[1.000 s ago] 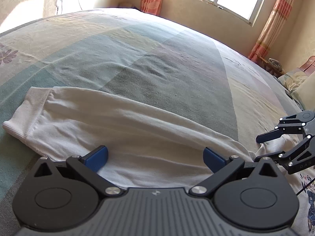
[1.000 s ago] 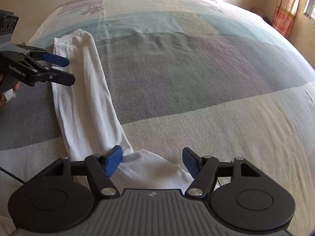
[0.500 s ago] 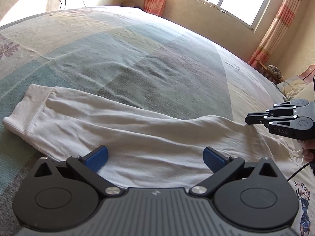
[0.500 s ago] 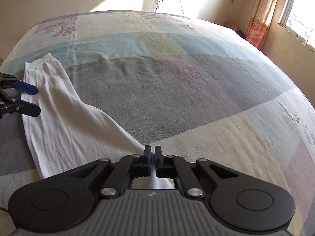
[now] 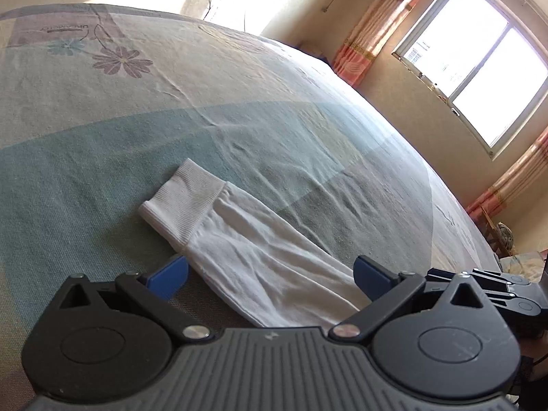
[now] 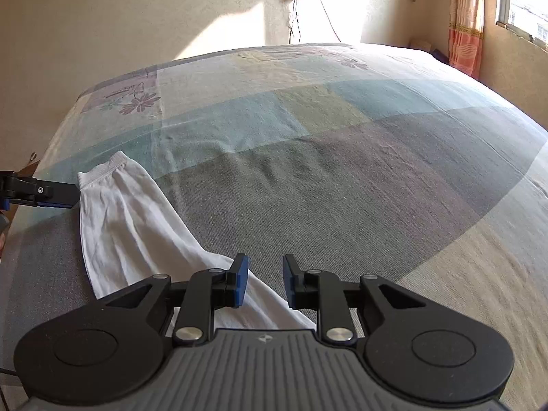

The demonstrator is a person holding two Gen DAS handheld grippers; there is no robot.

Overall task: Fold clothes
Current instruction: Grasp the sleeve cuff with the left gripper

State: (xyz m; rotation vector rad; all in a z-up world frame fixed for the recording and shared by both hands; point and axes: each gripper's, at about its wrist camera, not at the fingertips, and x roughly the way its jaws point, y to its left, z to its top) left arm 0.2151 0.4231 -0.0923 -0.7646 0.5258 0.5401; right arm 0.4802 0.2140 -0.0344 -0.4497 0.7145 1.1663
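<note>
Right claw opening over sleeve edge, bedspread beyond.

Left wrist view: looks forward along its own black two-finger left gripper, angled down, close above the bed with the patchwork green, grey and cream cover; it faces the far wall and the bright window with orange striped curtains.
Right wrist view: looks forward along its own black two-finger right gripper, angled down, close above the same bed, facing the cream wall.
Shared: the white long sleeve with ribbed cuff, the purple flower print and the bed cover around it.
Cross-sight: each view catches the other gripper at its edge, right gripper, left gripper.
</note>
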